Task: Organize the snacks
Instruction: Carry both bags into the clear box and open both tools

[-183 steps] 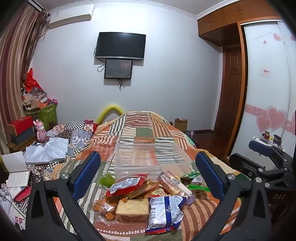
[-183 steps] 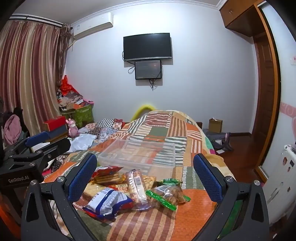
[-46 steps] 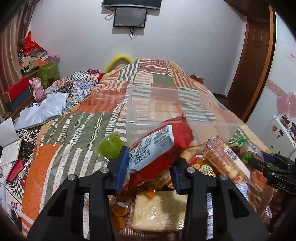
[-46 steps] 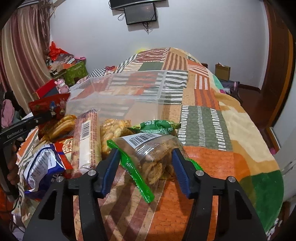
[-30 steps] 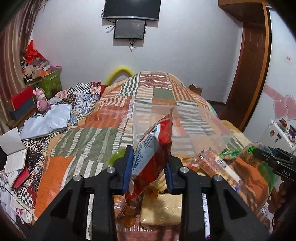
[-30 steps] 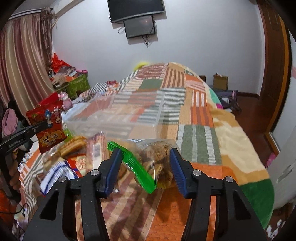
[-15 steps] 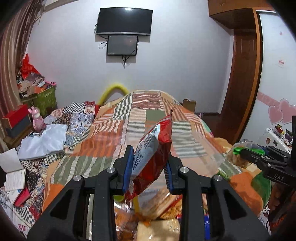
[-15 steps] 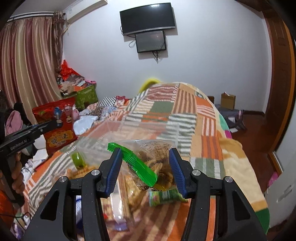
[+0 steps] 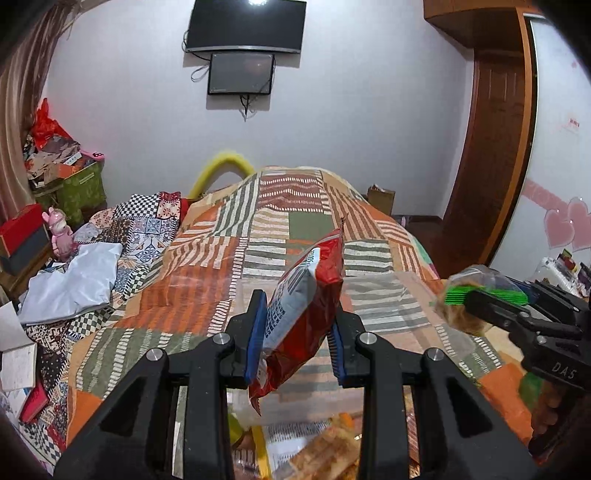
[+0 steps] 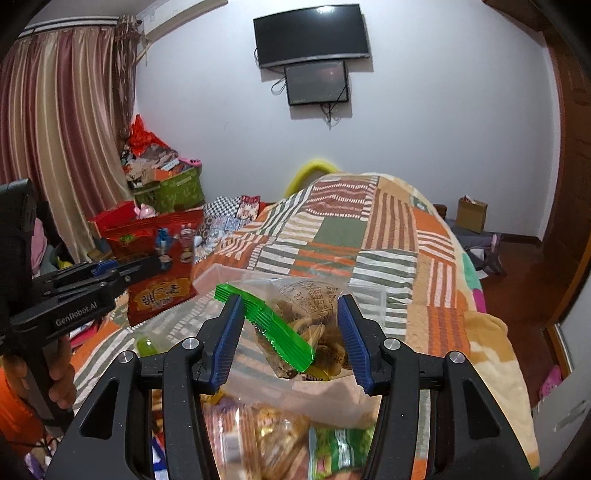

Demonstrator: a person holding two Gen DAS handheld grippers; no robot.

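Bedroom scene: patchwork striped blanket (image 9: 295,221) covers the bed, wall TV (image 9: 245,26) behind. Left gripper (image 9: 297,334) pinches a red snack bag (image 9: 303,317) between its blue pads, bag held upright in the air above the clear plastic bin (image 9: 384,306); bag's lower end hangs past the fingers. Right gripper (image 10: 290,338) clamps a clear bag of cookies with a green zip strip (image 10: 295,325), also lifted, over the near wall of the same bin (image 10: 229,275). Bin walls are transparent and hard to trace; its far rim blends into the blanket pattern. Remaining snack packets (image 10: 280,435) lie under the grippers at the frame bottom, blurred and mostly hidden by the black gripper bodies; labels unreadable. In the left wrist view the cookie bag (image 9: 469,299) shows at right, partly covered by the right gripper's finger. Clutter of boxes (image 10: 166,184) sits by the curtain (image 10: 55,129).
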